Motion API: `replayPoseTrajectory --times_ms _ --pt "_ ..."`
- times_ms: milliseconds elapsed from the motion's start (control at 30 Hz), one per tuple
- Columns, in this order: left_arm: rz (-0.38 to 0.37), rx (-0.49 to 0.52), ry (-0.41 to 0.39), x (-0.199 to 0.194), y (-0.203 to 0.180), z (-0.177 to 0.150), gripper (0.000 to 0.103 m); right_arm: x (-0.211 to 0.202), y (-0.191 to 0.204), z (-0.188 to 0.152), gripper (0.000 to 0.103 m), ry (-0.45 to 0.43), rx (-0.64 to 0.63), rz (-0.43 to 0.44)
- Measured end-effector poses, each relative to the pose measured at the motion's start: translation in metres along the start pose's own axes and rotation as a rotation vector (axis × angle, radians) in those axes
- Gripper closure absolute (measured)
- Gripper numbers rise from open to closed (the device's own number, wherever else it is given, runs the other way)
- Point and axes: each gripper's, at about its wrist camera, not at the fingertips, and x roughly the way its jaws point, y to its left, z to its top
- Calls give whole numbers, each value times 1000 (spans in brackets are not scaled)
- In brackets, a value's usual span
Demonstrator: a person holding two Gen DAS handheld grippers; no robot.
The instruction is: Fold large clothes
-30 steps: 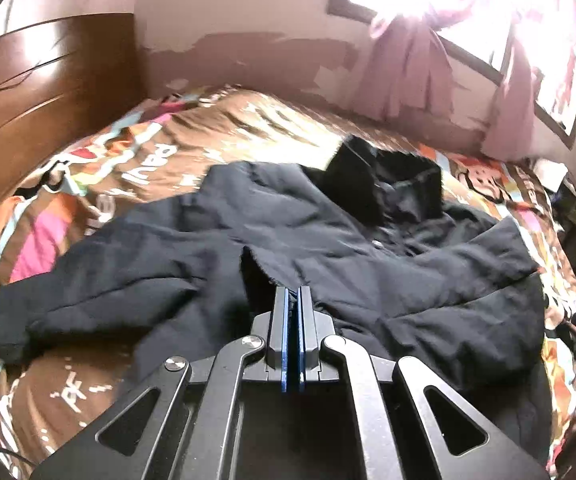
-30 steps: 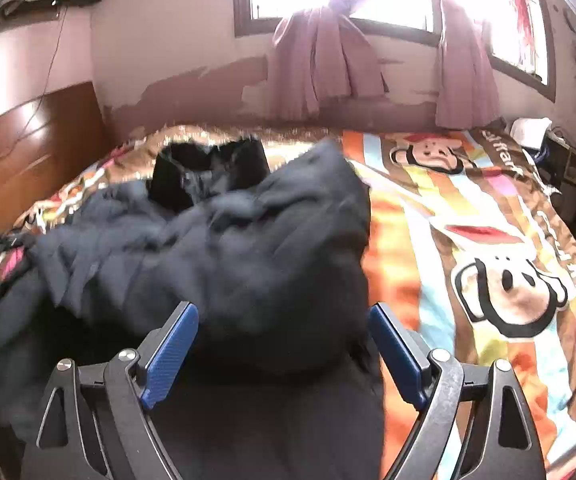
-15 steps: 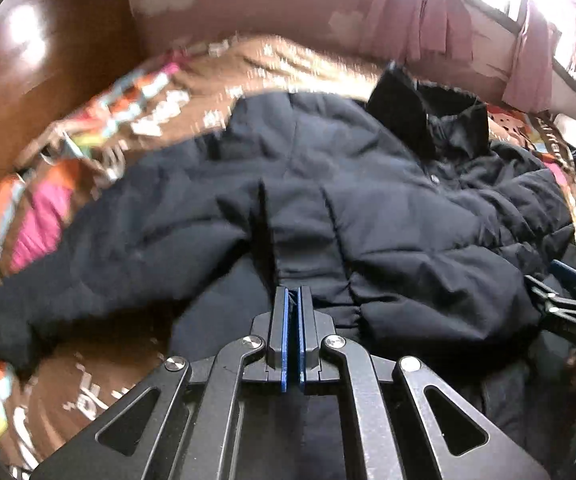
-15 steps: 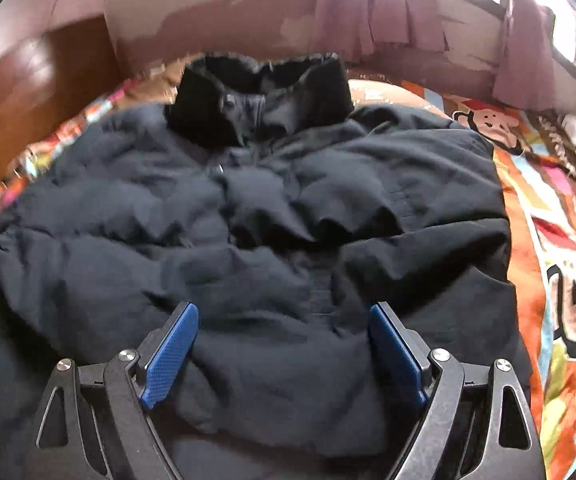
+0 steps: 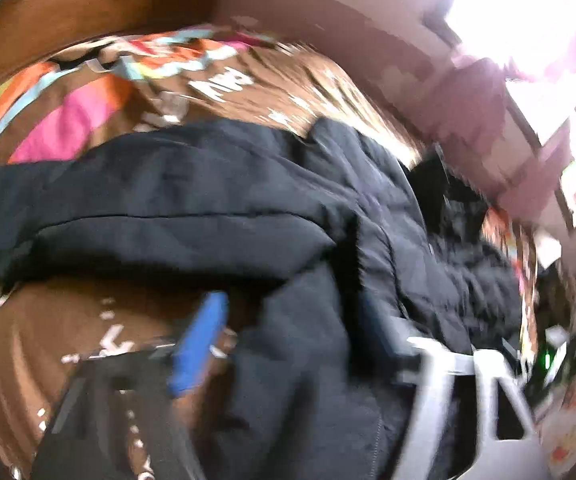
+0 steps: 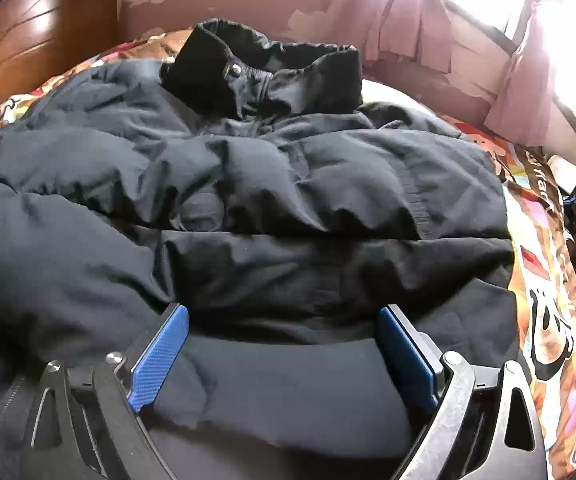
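Jacket, black and padded, lay spread across the bed's patterned cover, its collar toward the wall edge and one sleeve stretched out toward the headboard side. The right gripper hovered low over the hem, tilted downward, its blue pads spread wide with fabric between them, gripping nothing. The left gripper was badly blurred; its pads stood apart over the jacket's side edge, and contact could not be judged.
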Motion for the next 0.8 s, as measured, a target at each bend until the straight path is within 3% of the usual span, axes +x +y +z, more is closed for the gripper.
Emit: replayPoseTrajectory --times_ms 100,200,367,533,600,667,800 --pt "-32 -137 28 -4 33 11 22 -27 14 0 8 -123 -46 -9" --pt "-7 -228 35 -10 65 19 22 -52 47 7 8 -214 -144 48" --pt "92 -410 8 -28 130 24 22 -58 104 28 8 -215 -220 153" --pt "159 -605 13 -37 194 22 22 -62 135 47 8 -240 -117 317" --pt "194 -633 14 -39 211 25 22 -60 149 52 8 -244 -111 335" --pt "250 -669 80 -34 229 26 22 -58 159 56 8 -251 -101 330" --pt "218 -805 113 -34 251 23 22 -44 173 75 8 -212 -67 320"
